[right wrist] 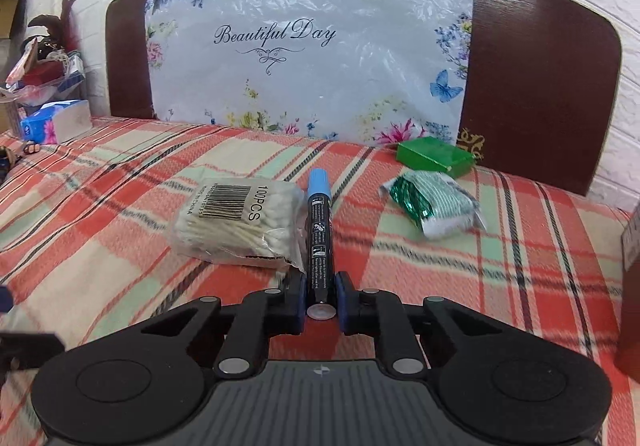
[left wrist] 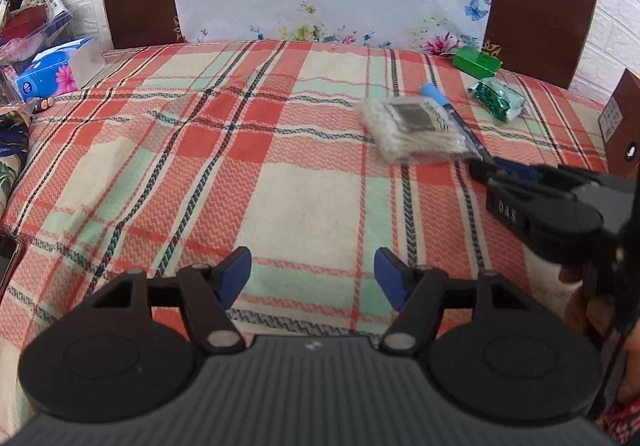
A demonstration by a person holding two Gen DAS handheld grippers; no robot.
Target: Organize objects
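My right gripper [right wrist: 320, 288] is shut on the rear end of a black marker with a blue cap [right wrist: 319, 221]. The marker points forward, right beside a clear bag of cotton swabs [right wrist: 240, 224] labelled 100PCS. In the left wrist view the right gripper [left wrist: 486, 171] comes in from the right, holding the marker [left wrist: 452, 113] next to the swab bag [left wrist: 416, 125]. My left gripper [left wrist: 312, 278] is open and empty above the plaid cloth, well left of these objects.
A green box [right wrist: 436, 154] and a green foil packet [right wrist: 434, 203] lie at the back right. A tissue pack [right wrist: 56, 121] and clutter sit at the far left. A brown box [right wrist: 630, 286] stands at the right edge. A headboard with a floral sheet [right wrist: 304, 45] backs the cloth.
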